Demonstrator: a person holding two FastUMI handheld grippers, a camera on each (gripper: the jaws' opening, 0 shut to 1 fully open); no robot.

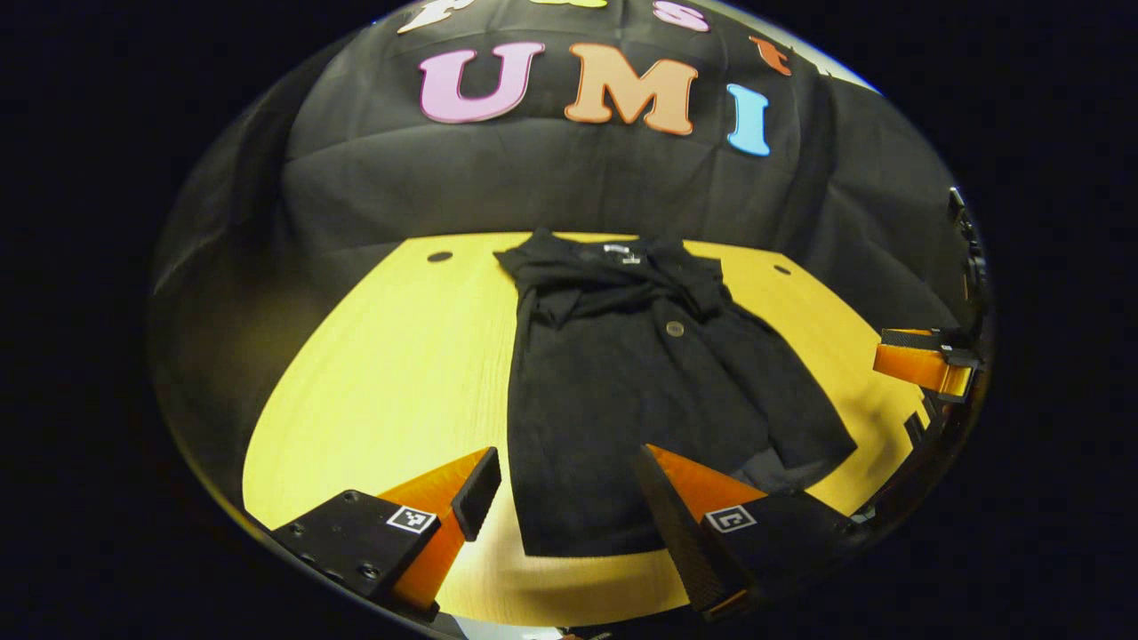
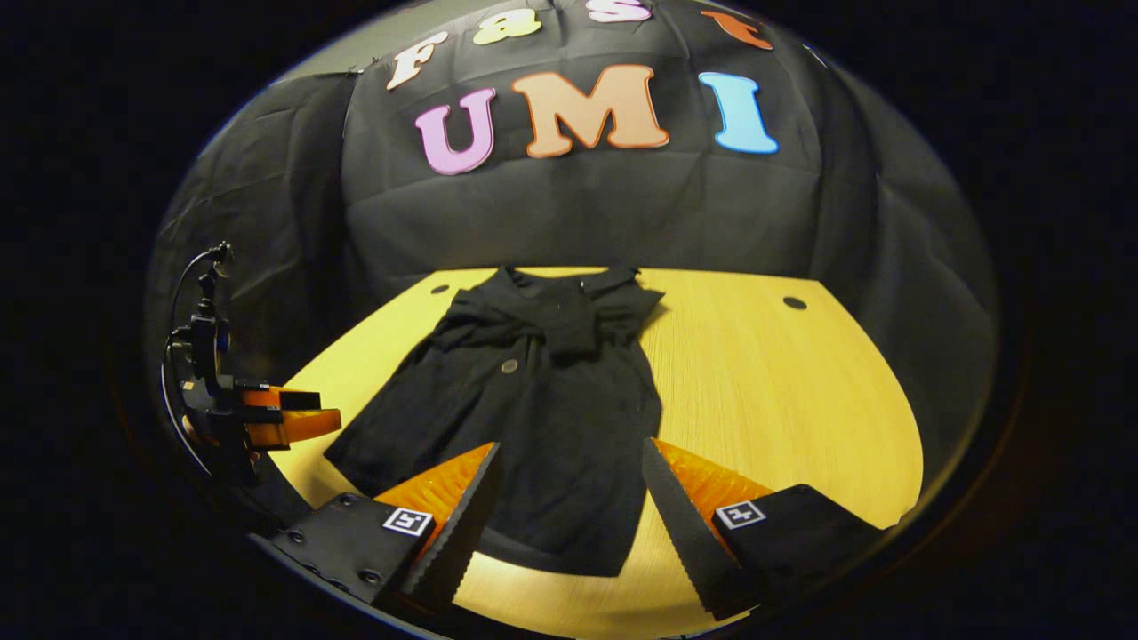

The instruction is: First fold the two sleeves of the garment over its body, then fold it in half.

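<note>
The garment (image 1: 622, 391) is laid flat on the table (image 1: 400, 373), sleeves crossed over the chest, long axis running away from both grippers; its near hem is framed between the wide-open, empty left gripper (image 1: 569, 507) and right gripper (image 2: 569, 507)

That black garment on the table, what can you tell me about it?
The garment is a black, soft-looking collared shirt lying flat on the yellow wooden table, collar toward the far wall. Both sleeves already lie crossed over its chest, above a round button. It is not yet folded in half. Neither gripper touches it.
</note>
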